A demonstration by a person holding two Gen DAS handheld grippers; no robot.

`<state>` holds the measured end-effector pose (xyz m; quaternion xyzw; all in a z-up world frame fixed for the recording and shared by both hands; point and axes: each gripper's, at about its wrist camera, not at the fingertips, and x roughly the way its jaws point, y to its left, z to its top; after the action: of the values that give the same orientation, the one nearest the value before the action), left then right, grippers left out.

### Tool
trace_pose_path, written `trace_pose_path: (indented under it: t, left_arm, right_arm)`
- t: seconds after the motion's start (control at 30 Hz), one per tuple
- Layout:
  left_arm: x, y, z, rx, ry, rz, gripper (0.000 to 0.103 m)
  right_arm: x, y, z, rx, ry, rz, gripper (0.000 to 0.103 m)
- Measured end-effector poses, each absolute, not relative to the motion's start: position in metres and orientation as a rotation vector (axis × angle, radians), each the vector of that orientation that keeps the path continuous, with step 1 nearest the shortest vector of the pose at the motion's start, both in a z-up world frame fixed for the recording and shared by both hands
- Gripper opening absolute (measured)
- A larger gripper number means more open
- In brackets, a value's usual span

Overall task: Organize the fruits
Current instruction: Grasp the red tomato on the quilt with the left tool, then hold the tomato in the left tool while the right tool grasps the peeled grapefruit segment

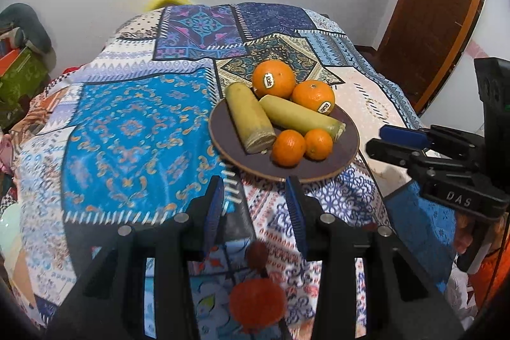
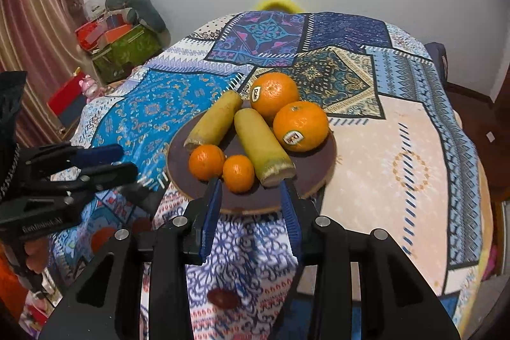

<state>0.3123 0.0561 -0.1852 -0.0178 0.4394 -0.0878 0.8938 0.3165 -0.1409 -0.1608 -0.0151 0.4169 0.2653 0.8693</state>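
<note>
A dark brown plate sits on a table under a patchwork cloth, towards the near right part of the tabletop. All the fruit is on it.

Contents:
- Two large oranges with stickers at the far edge of the plate, touching each other.
- Two small oranges at the near side, side by side and touching.
- Two long yellow-green pieces with cut ends. In the left wrist view the left piece runs from far-left to near-right, cut end towards the camera, stopping beside the small oranges. The right piece lies across the plate, rounded tip towards the left piece and cut end pointing right. Their far ends nearly meet, forming a V.
- In the right wrist view the same pieces both show cut ends at the near side, diverging towards the camera.

Left gripper: hangs over the cloth just short of the plate's near rim, fingers set at a narrow gap, nothing between them. In the right wrist view it appears at far left, over the cloth.

Right gripper: hangs over the plate's near rim, fingers narrowly apart, empty, tips just short of a small orange and the cut end. It shows at the right edge of the left wrist view.
</note>
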Motion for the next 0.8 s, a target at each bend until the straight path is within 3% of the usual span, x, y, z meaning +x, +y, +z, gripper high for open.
trace_pose_path:
  t: [0.43,0.53,0.8]
  left_arm:
    - [0.263,0.062,-0.19,-0.047,0.966,-0.155,0.04]
    - [0.252,0.063,-0.197,-0.042,0.985,-0.15,0.041]
    - [0.243,0.061,-0.228,-0.033,1.051,-0.161,0.05]
  right_arm:
    - [0.264,-0.152,-0.139,-0.063,0.843,0.549,0.035]
    - [0.256,-0.153,-0.141,-0.071,0.852,0.547,0.04]
    - [0.235,-0.15,-0.149,-0.076,0.873,0.56,0.042]
